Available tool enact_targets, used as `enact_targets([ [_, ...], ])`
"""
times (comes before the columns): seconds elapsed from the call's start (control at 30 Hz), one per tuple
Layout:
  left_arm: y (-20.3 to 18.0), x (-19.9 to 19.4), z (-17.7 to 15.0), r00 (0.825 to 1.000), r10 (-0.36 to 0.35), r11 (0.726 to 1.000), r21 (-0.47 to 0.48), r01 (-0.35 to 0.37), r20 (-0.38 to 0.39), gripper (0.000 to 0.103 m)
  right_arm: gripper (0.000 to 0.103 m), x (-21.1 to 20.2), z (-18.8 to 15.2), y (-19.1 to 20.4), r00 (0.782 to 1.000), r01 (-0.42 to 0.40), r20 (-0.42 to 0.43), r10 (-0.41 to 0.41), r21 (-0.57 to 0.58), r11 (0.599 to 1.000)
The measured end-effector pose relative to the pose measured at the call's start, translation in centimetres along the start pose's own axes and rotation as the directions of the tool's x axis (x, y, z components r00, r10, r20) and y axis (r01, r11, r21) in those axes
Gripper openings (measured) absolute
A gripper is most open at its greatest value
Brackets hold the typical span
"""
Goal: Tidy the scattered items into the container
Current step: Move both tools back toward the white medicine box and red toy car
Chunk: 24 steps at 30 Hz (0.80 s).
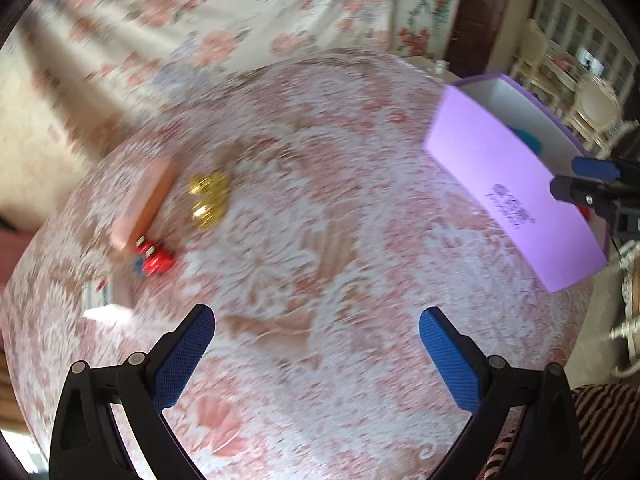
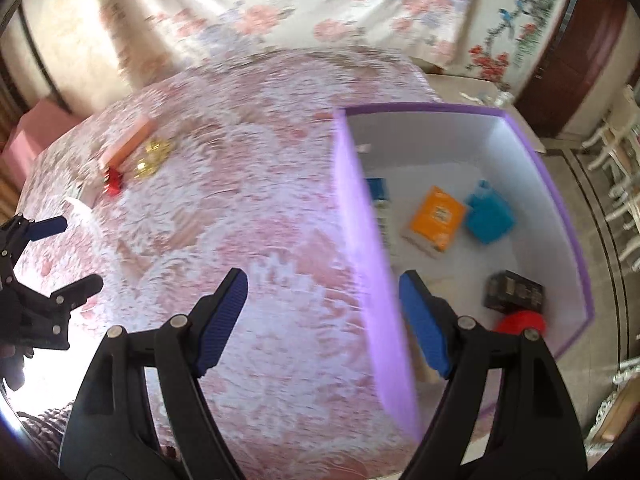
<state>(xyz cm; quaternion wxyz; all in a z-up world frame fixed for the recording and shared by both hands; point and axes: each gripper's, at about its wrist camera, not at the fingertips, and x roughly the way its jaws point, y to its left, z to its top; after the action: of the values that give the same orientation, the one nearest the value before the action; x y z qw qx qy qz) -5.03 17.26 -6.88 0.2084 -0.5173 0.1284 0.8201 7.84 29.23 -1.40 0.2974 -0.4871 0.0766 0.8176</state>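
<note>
Both pairs of blue-padded fingers stand spread wide with nothing between them. On the left gripper [image 1: 316, 344] the fingers [image 1: 188, 356] hover over bare pink-and-white patterned cloth on the worktop [image 1: 320, 200]. The right gripper [image 2: 322, 312] straddles the near wall of the purple container [image 2: 360, 248], one pad outside over the cloth, the other inside the white interior; whether either pad touches the wall I cannot tell.

Inside the container lie an orange box [image 2: 436, 224], a teal box [image 2: 490, 216], a dark box [image 2: 514, 292], a red object [image 2: 520, 322] half hidden behind the right gripper, and a blue item [image 2: 376, 190] against the near wall.

Well apart from the container, at the far left of the worktop, the scattered items sit clustered: a long pink-and-orange box [image 1: 146, 208], gold shiny pieces [image 1: 208, 202] just beside it, a small red toy [image 1: 156, 260] at the box's near end, and a white card or packet [image 1: 98, 300] nearer the edge. Motion blur hides their finer detail.

Behind hangs a floral curtain [image 1: 200, 12].
</note>
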Motion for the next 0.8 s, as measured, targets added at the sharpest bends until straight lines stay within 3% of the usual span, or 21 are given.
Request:
enact_targets([
  [0.27,7.3,-0.3,-2.6,0.998,0.053,0.985,-0.163,-0.058,-0.038,0.103,0.080,2.1,1.7,6.5,0.997,-0.078,-0.026,0.076,-0.091,0.993],
  [0.53,11.5,0.6,-4.2,0.995,0.060,0.963,-0.257,-0.079,-0.080,0.103,0.080,4.0,2.2,10.9,0.991,-0.121,-0.077,0.110,-0.154,0.981],
  [0.8,16.0,1.6,-5.4,0.991,0.074,0.898,-0.425,-0.116,-0.114,0.103,0.080,5.3,2.2,16.1,0.984,-0.171,-0.105,0.145,-0.315,0.934],
])
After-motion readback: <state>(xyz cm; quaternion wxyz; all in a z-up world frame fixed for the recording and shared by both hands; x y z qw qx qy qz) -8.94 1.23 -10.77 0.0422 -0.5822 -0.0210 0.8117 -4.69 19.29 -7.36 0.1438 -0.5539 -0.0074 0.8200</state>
